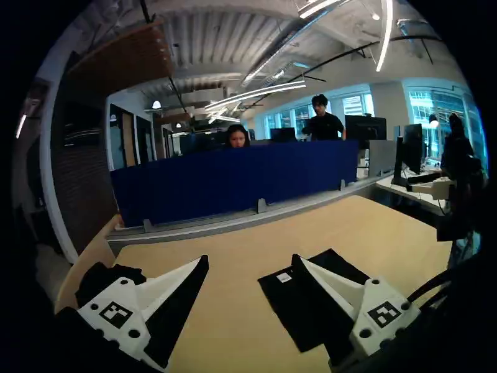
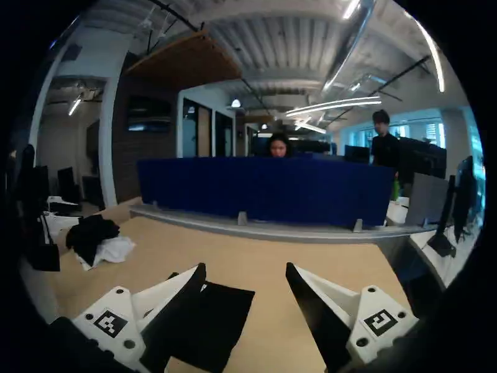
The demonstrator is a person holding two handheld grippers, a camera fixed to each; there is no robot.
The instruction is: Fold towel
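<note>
Towel (image 1: pixel 282 311), black, spread flat on pale wooden bench (image 1: pixel 373 230), toward near edge; small white tag (image 1: pixel 284 277) at one far corner.

Left gripper view: left gripper (image 1: pixel 248 270) low over bench, fingers (image 1: pixel 161 286) spread wide and released, nothing held, bare wood in gap. One finger over bare bench; other finger in front of towel, overlapping its right part, contact with cloth not determinable. Heap (image 1: pixel 102 276) of dark cloth at far left of bench, well apart from towel, partly hidden behind left-hand finger.

Right gripper view: right gripper (image 2: pixel 245 280) likewise low over bench, fingers (image 2: pixel 329 292) parted and released, gap empty, bare wood between. Towel (image 2: pixel 223 323) here partly behind left-hand finger, one corner out toward gap; right-hand finger over bare wood, apart from towel. Heap (image 2: pixel 90 236) seen here as black cloth on top of white cloth, at left end of bench, well apart from towel.

Background, both views: blue divider (image 1: pixel 236 180) upright along far side of bench, on grey rail with small feet; seated person (image 1: pixel 237 135) and standing person (image 1: pixel 323 121) behind divider; monitors (image 1: pixel 410 149) on neighbouring desk at right; open ceiling with pipes and long strip lights; dark wood-panelled wall at left.
</note>
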